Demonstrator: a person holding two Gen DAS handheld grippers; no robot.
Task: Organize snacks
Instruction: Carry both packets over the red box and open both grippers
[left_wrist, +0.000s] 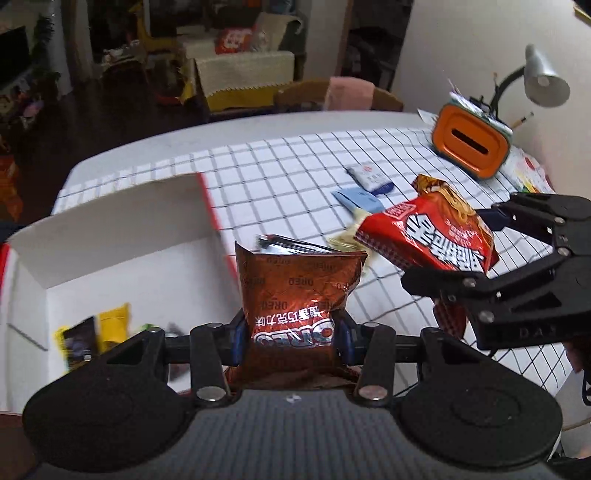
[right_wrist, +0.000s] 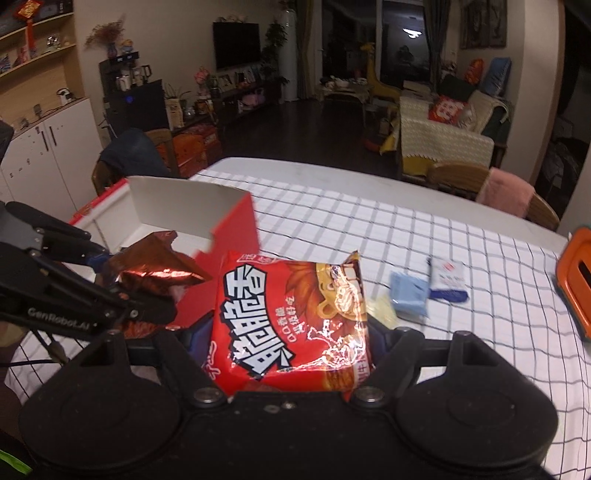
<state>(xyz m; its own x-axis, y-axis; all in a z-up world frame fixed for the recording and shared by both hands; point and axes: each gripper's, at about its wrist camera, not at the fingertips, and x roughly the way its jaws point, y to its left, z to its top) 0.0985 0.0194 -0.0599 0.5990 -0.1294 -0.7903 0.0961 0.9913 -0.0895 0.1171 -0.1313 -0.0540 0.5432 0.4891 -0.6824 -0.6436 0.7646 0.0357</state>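
Crinkly foil cookie pack (left_wrist: 295, 295) clamped in left gripper (left_wrist: 292, 341), noodle pack (right_wrist: 291, 317) clamped in right gripper (right_wrist: 284, 345), both beside box (left_wrist: 110, 229). We suspect packs collide, snag box flap.

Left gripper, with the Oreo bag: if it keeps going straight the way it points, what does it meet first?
Probably the right-hand wall of the open white box, or the checked tablecloth just beyond it. The left gripper points near that edge, so depth is uncertain.

Left hand-held gripper (left_wrist: 291, 341), right hand-held gripper (right_wrist: 291, 345): both clamped, side by side
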